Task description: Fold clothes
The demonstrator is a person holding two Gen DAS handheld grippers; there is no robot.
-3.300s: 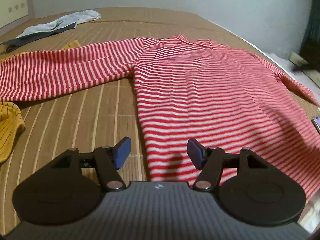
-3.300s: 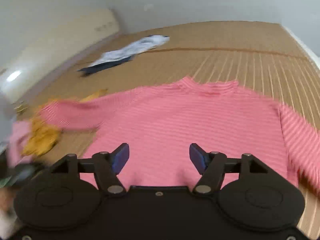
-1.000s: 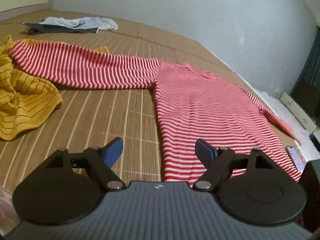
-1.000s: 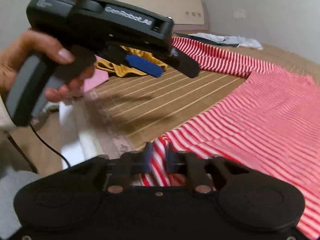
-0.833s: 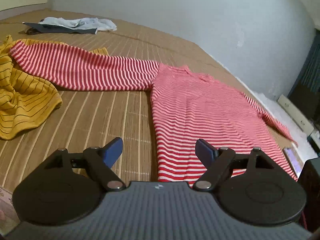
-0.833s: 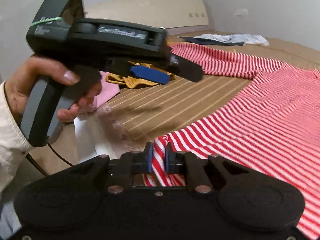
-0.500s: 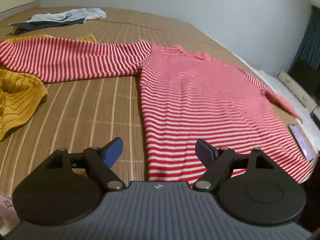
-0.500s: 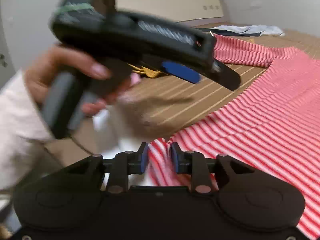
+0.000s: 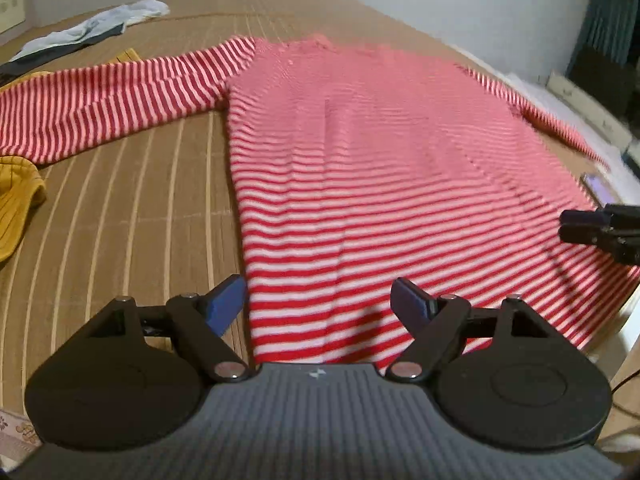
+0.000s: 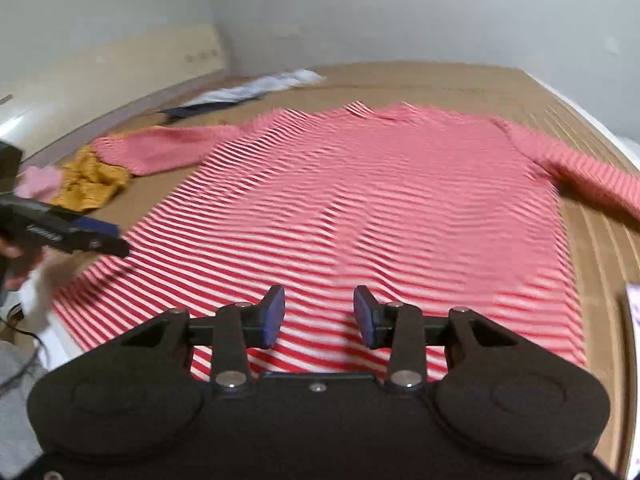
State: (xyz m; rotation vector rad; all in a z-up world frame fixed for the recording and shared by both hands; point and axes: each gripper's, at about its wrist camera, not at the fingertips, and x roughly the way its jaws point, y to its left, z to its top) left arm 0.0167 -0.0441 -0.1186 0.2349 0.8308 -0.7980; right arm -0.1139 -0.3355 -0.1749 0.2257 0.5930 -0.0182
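A red and white striped long-sleeved top (image 9: 380, 168) lies flat on the bed mat, both sleeves spread out to the sides. My left gripper (image 9: 320, 304) hovers open over its near hem, at the hem's left corner, with nothing between the pads. My right gripper (image 10: 319, 316) hangs over the hem (image 10: 320, 360) further right; its jaws are opening and no cloth sits between them. The right gripper's fingers (image 9: 592, 228) poke in at the right edge of the left wrist view. The left gripper (image 10: 92, 238) shows at the left of the right wrist view, held by a hand (image 10: 10, 264).
A mustard striped garment (image 9: 16, 204) lies bunched left of the top, with a pink cloth (image 10: 38, 182) beside it. Pale and dark clothes (image 9: 84, 34) lie at the far side of the woven mat (image 9: 132, 216). A phone (image 9: 600, 188) rests near the bed's right edge.
The right gripper has let go of the hem corner it pinched, its jaws have spread, and it has swung right along the hem. The left gripper has come closer over the near hem.
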